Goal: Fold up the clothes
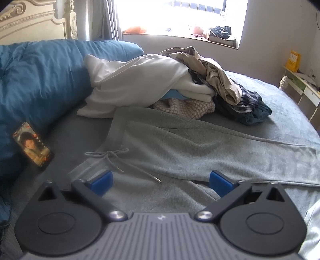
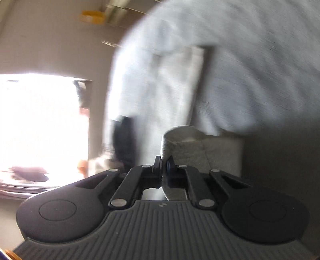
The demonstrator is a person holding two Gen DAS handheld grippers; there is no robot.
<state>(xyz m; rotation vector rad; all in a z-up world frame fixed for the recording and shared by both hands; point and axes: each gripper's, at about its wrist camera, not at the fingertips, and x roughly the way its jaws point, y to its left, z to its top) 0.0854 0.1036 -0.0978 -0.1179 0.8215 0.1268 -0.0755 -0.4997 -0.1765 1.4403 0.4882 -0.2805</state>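
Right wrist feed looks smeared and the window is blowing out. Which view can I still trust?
Left wrist view: sharp; the grey sweatpants and drawstring read clearly, only the window is overexposed. Right wrist view: heavy motion blur across the bed and room, window glare at left; only the right hand-held gripper, shut on grey fabric, stays crisp.

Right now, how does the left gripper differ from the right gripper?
The left gripper has its fingers wide apart and holds nothing; the right gripper is shut on a fold of the grey trousers. The left one hangs over the trousers lying flat on the bed; the right view is blurred. Both have the same black build.
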